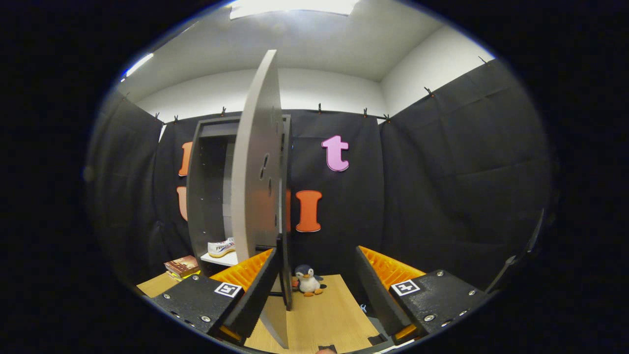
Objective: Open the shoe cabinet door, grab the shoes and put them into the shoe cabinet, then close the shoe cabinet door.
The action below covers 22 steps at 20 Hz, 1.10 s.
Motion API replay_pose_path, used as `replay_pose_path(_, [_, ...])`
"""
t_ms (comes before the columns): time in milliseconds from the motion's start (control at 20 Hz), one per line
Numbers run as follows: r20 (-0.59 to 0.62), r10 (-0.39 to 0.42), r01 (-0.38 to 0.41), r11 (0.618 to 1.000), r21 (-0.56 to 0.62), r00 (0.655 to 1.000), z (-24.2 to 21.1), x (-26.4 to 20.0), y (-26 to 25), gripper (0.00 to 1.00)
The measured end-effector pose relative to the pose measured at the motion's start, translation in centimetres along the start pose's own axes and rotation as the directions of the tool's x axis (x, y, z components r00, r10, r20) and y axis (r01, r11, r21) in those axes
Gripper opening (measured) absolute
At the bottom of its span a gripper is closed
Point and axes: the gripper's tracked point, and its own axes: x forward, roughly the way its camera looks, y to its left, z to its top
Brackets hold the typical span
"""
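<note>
The shoe cabinet (206, 187) left of centre is dark grey, and its open door (256, 162) is a paler grey. The shoe (221, 247) inside is white with coloured stripes (exact hues too small to tell). The penguin toy (308, 280) at lower centre is black and white with orange feet. The table (324, 314) is light wood.

Door (258, 162) swings edge-on against the left finger (255, 290); gripper (314, 290) spread wide, open floor (329, 309) between, penguin toy (308, 280) centre-low.
</note>
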Motion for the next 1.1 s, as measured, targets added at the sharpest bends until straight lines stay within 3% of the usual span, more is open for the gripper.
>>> replay_pose_path(350, [-0.035,0.201,-0.197,0.975,0.108,0.979,-2.1,0.5,3.2,0.93])
replay_pose_path(700, [-0.003,0.185,-0.183,0.974,0.132,0.983,-1.6,0.9,2.0,0.97])
replay_pose_path(900, [0.022,0.09,-0.092,0.986,0.14,0.996,-1.2,1.9,-0.8,0.96])
replay_pose_path(1100, [-0.019,0.117,-0.113,0.984,0.14,0.993,-2.7,2.4,0.8,0.96])
